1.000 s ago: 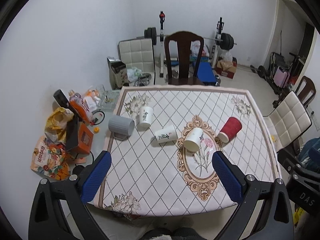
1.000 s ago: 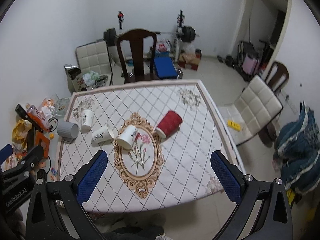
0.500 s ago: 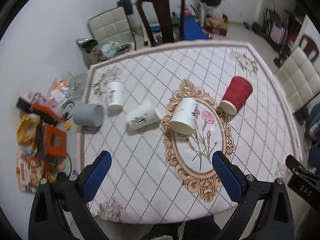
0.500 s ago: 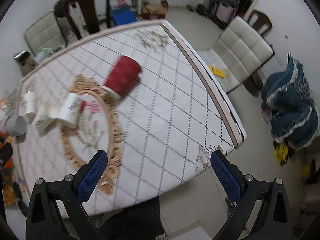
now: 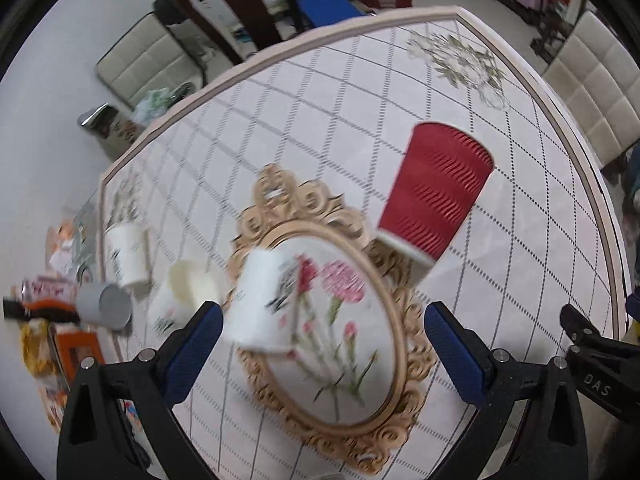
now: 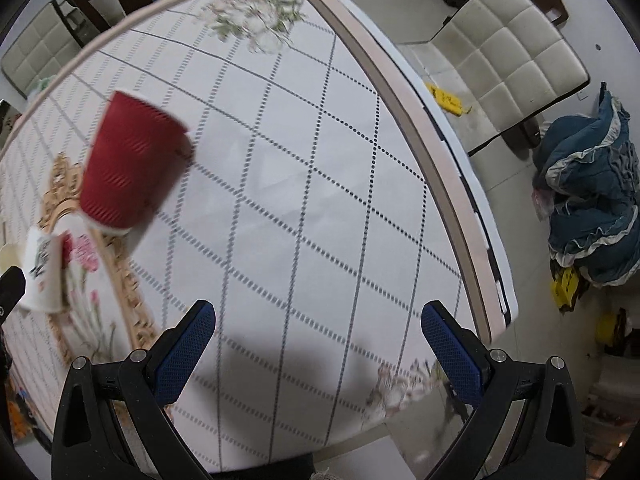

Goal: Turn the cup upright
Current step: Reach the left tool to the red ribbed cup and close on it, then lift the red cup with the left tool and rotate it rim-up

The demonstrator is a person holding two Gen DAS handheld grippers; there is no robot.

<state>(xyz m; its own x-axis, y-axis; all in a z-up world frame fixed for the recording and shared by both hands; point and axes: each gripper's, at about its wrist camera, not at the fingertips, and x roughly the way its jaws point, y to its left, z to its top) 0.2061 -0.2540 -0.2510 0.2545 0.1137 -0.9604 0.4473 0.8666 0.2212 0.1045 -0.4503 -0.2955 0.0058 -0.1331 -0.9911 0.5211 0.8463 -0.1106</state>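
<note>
A red ribbed paper cup [image 5: 434,196] lies on its side on the table [image 5: 540,264], its rim toward me; it also shows in the right wrist view [image 6: 130,166]. A white printed cup [image 5: 262,304] lies on its side on the floral medallion; it shows at the left of the right wrist view [image 6: 40,276]. Another white cup [image 5: 180,296] lies on its side further left, a white cup [image 5: 128,254] stands beyond it, and a grey cup [image 5: 104,306] lies at the table's left edge. My left gripper [image 5: 322,348] is open above the medallion, close to the white printed cup. My right gripper [image 6: 318,354] is open over bare tablecloth.
A dark wooden chair [image 5: 224,8] stands at the table's far side and a padded cream chair [image 6: 508,52] at its right. A blue garment [image 6: 592,208] lies on the floor to the right. Clutter [image 5: 52,320] lies on the floor at the left.
Both grippers have come down and forward over the table. The cups look larger and closer. Both grippers stay open and empty.
</note>
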